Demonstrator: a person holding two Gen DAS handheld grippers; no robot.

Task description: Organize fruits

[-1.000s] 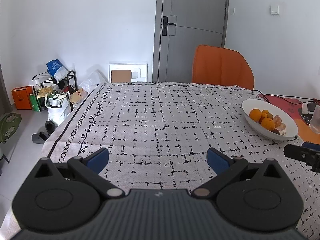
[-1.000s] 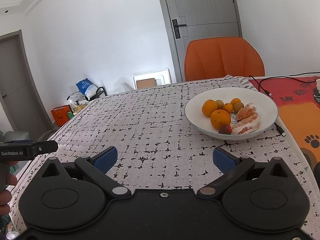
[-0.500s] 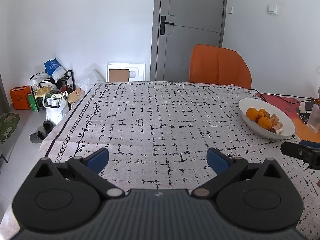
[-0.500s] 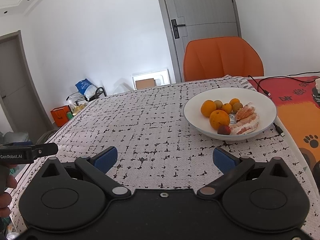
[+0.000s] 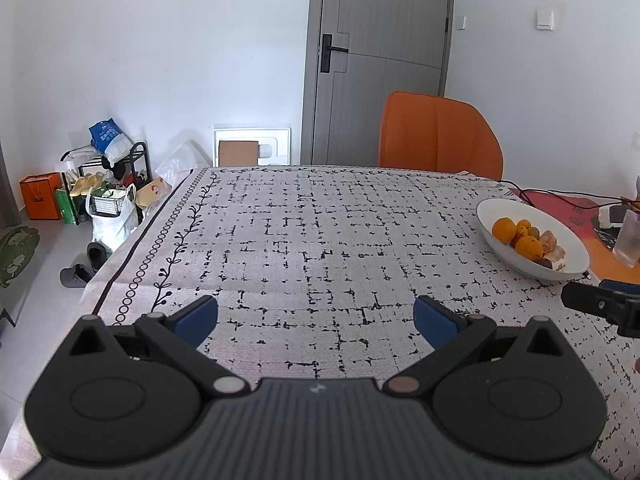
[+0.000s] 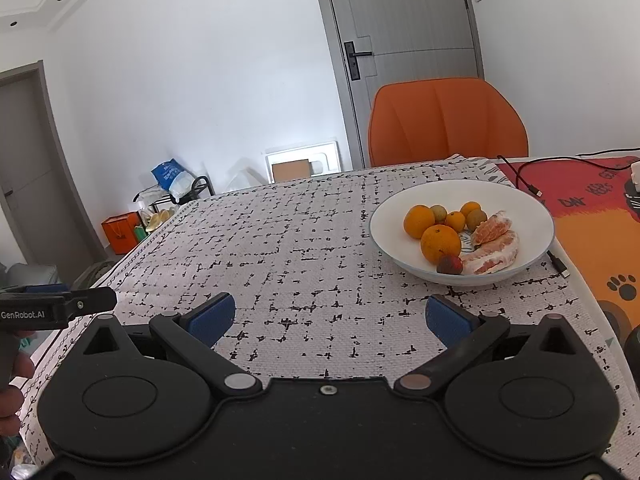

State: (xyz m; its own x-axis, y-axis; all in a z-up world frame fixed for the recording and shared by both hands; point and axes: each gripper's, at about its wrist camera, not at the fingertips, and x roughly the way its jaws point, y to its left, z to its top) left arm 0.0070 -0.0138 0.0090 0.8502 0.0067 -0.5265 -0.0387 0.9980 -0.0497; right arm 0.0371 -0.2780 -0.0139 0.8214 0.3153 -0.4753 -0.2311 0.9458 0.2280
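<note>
Right wrist view: we've got our right gripper (image 6: 327, 316) spread wide with nothing between its blue pads, low over the patterned tablecloth (image 6: 280, 264). Just ahead and to the right sits the white bowl (image 6: 536, 216), holding 2 large oranges (image 6: 440, 243), smaller citrus, peeled segments (image 6: 492, 256) and 1 dark red fruit (image 6: 449, 265). Our left gripper (image 5: 316, 316) is wide open too, holding nothing, the bowl far to its right.

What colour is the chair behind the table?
The chair is orange, clearest in the right wrist view.
</note>
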